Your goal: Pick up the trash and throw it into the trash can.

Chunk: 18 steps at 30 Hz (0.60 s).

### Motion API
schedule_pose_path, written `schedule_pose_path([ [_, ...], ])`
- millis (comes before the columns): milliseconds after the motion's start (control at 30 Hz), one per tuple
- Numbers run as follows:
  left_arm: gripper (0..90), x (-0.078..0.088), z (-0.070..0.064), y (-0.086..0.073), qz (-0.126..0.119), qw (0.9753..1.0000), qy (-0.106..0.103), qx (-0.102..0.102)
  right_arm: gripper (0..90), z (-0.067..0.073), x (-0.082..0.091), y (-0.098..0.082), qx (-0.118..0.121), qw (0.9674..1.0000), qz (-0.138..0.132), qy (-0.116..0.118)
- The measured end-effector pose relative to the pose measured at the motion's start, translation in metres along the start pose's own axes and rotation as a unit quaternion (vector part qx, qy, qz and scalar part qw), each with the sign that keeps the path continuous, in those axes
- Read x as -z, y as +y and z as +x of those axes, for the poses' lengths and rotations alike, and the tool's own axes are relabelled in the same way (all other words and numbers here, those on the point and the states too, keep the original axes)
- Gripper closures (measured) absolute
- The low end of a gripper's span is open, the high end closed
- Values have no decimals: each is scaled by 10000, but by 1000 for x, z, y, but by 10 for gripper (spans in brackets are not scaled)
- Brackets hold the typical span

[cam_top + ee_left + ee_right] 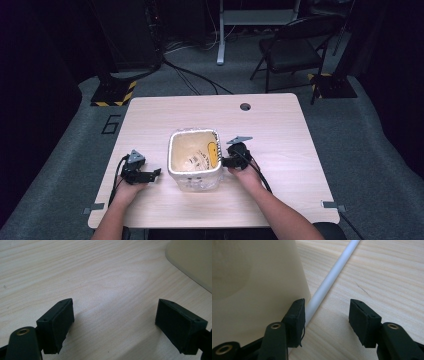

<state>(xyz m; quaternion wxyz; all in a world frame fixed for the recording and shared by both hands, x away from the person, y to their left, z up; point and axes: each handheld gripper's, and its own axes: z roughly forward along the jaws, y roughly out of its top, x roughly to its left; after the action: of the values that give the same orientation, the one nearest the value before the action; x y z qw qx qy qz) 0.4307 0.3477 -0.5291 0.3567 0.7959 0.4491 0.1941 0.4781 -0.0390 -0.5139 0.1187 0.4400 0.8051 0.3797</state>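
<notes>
The cream-coloured tub stood a little toward the near edge of the bench, roughly midway between its left and right edges, lined with a clear crinkled bag that held brownish contents and something yellow against the right inner wall. The right hand-held gripper sat against the tub's right wall. In the right gripper view its jaws stood partly apart with nothing pinched between them: one pad lay touching or very nearly touching the tub wall, and a white rod ran along the bench into the gap beside that pad. The left hand-held gripper rested on the bench just left of the tub, apart from it, its jaws spread wide over bare wood, with a corner of the tub at the upper right of its own view.

The main risk looked like a one-sided push. With just the right gripper against the wall and the left not yet bracing, any nudge could slide or tip the tub toward the left edge of the bench, and the open top could spill. Closing the right jaws where they stood would probably catch the rod rather than the tub, or roll it away. The smooth, sloping wall offered little to pinch, so a grip there could slip off. The thin liner could snag or tear on a pad.
</notes>
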Motion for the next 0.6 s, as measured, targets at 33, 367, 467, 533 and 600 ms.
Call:
schedule_pose_path([
  [33, 151, 0, 0, 0, 4, 10000, 4, 2, 463, 0, -1, 0, 57, 10000, -29, -2],
  [367, 151, 0, 0, 0, 0, 10000, 1, 6, 439, 12, -6, 1, 124, 9999, 88, 29],
  [467, 151, 0, 0, 0, -1, 10000, 1, 7, 443, 12, -8, 1, 242, 9997, 84, -34],
  [533, 151, 0, 0, 0, -1, 10000, 2, 6, 470, 12, -9, 1, 241, 9997, 71, -68],
  [600, 151, 0, 0, 0, -1, 10000, 1, 7, 514, 11, -9, 1, 209, 9997, 58, -124],
])
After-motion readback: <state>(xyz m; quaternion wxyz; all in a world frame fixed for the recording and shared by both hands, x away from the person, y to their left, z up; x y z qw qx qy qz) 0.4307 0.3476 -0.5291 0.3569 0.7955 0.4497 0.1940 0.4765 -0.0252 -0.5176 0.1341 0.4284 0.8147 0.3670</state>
